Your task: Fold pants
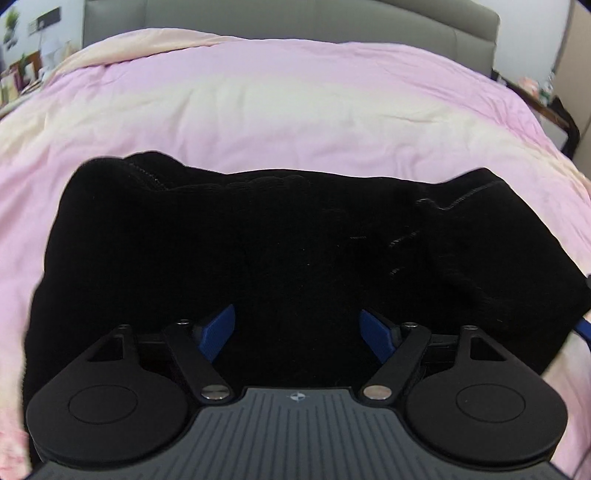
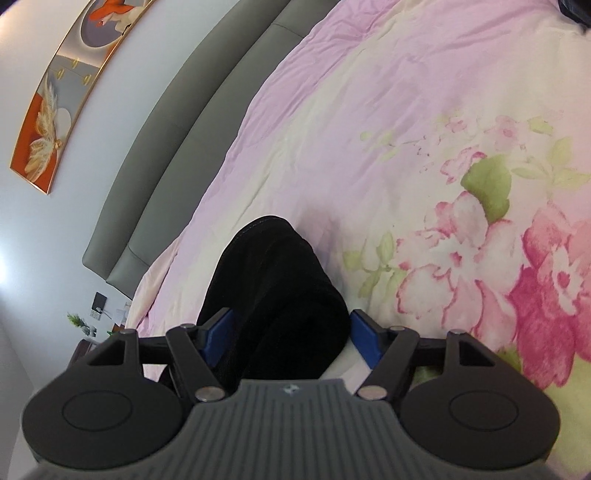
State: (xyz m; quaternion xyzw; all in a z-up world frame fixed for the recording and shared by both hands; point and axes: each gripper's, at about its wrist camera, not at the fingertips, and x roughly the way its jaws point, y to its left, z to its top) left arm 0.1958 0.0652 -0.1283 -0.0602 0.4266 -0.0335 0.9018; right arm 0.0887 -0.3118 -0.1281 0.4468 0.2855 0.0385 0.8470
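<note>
The black pants (image 1: pixel 258 240) lie bunched in a wide folded heap on the pink bedspread (image 1: pixel 295 103). My left gripper (image 1: pixel 297 332) is open, its blue pads (image 1: pixel 218 332) spread wide right over the near edge of the pants. In the right wrist view an end of the pants (image 2: pixel 280 295) lies between the blue pads (image 2: pixel 364 336) of my right gripper (image 2: pixel 290 332), which is open around the fabric. The cloth fills the gap, and I cannot tell whether it touches the pads.
A grey padded headboard (image 1: pixel 295 22) runs along the far side of the bed and shows in the right wrist view (image 2: pixel 177 140). The bedspread has a pink flower print (image 2: pixel 517 258). A framed picture (image 2: pixel 66 92) hangs on the wall. Cluttered nightstands flank the bed (image 1: pixel 22 74).
</note>
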